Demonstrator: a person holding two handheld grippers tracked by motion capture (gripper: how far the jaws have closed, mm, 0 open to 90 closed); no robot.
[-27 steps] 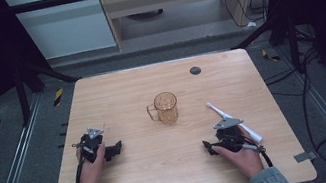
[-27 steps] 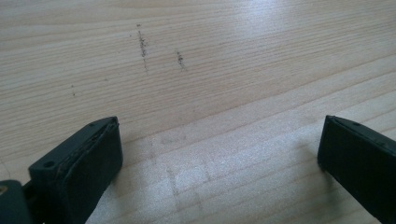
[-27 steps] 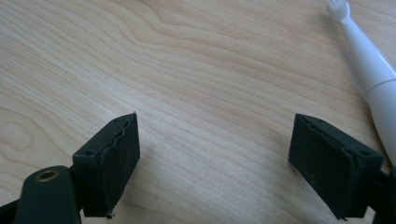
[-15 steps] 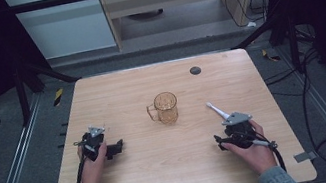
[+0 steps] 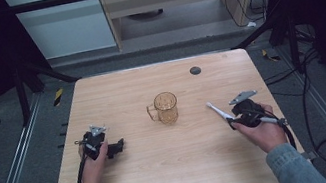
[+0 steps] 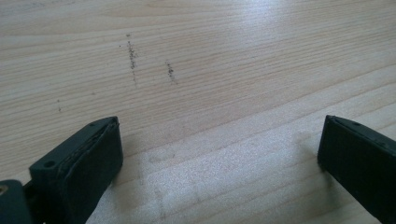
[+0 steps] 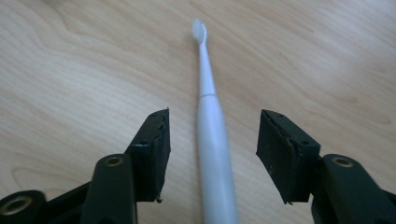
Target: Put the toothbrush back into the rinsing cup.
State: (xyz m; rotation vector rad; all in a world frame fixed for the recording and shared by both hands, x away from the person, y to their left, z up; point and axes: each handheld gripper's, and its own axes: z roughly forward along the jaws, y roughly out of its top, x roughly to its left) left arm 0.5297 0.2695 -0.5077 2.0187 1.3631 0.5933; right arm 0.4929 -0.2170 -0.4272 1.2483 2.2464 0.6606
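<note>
Toothbrush [image 7: 210, 140] lying flat between parted jaws of right gripper [image 7: 212, 154], untouched, head pointing away toward mug [image 5: 166, 107]; likely light, stiff, slick, so best pinched across thick handle. Left gripper [image 6: 219, 158] spread wide over bare table [image 5: 165, 172], nothing held. Right table edge near, ample open wood toward centre.
</note>
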